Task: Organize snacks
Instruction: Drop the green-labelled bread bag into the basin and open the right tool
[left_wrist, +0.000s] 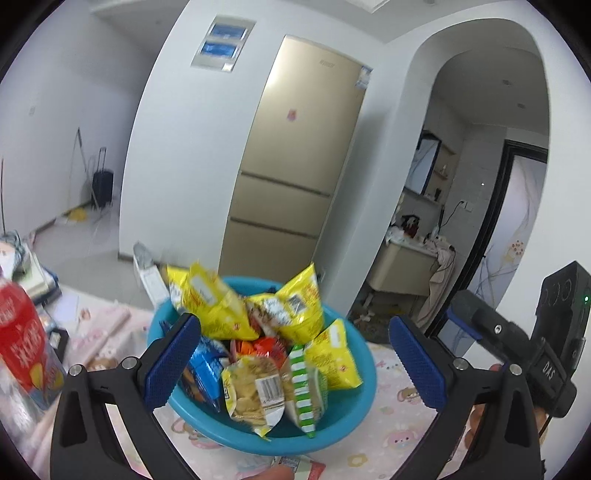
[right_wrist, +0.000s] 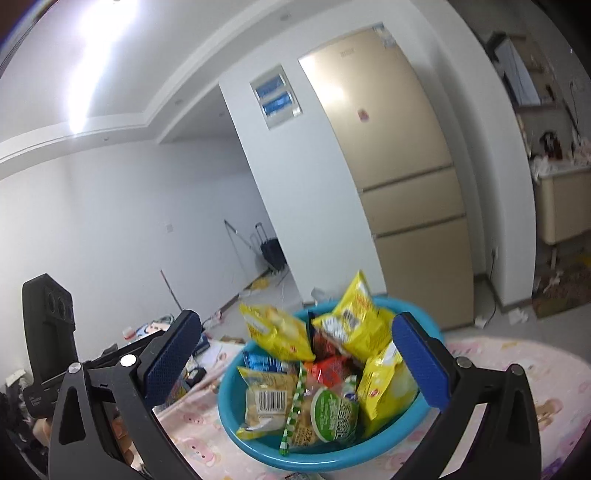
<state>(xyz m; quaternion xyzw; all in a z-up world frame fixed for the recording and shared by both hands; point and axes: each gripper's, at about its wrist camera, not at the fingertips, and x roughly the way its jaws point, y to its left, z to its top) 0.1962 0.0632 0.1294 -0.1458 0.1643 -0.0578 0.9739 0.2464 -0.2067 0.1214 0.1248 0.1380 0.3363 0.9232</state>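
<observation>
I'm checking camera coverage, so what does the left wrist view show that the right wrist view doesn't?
Only the left wrist view shows the red package at the table's left edge, the arched doorway and the right gripper's body. Only the right wrist view shows the bright ceiling light and the left gripper's body. Both share the blue bowl of snack packets, the gold fridge and the pink tablecloth; each gripper is open.

- Teal bowl (left_wrist: 343, 435)
- Yellow snack bags (left_wrist: 210, 302) in the bowl
- Green-and-white striped packet (left_wrist: 304, 391) in the bowl
- Pink cartoon-print tablecloth (right_wrist: 517, 369) under the bowl
- Gold fridge (left_wrist: 295, 155) behind the bowl
</observation>
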